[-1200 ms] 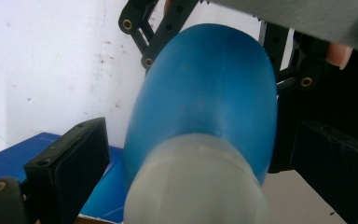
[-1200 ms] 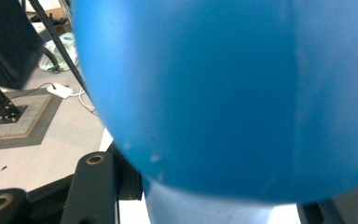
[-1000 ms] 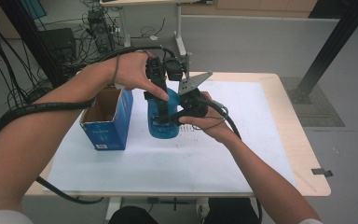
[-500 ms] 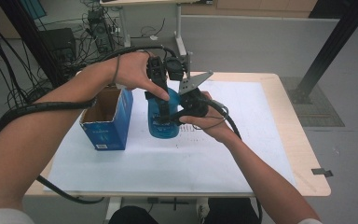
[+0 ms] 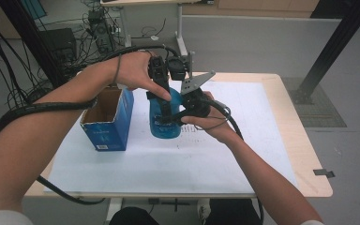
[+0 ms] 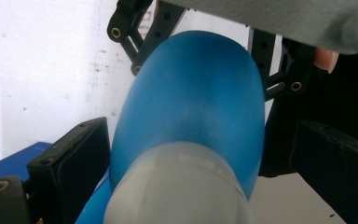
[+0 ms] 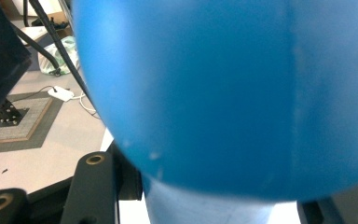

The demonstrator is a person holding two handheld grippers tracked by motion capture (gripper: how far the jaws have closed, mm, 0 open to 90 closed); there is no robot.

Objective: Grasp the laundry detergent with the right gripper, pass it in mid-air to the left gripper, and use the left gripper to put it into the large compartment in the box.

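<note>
Blue bottle [image 5: 165, 123] stands upright mid-table, just right of the open blue carton [image 5: 108, 123] near the table's left edge. Right gripper [image 5: 174, 117] pinches its body; left gripper [image 5: 165, 101] jaws spread either side of the pale cap [image 6: 177, 186] (not pressing). Bottle looks unboxed; cap work seemingly still left.

Smooth blue plastic bottle [image 5: 161, 123]: deep blue body, pale grey-white cap end [image 6: 177, 191]. Open cardboard box [image 5: 108, 123]: blue outside with small white print, plain brown inside. Left gripper [image 5: 165, 108], right gripper [image 5: 180, 115]: black jaws, brass-coloured rivets. Paper table cover [image 5: 225, 154]: white, faint marks. Wooden table edge [image 5: 304, 154]: light beige.
</note>
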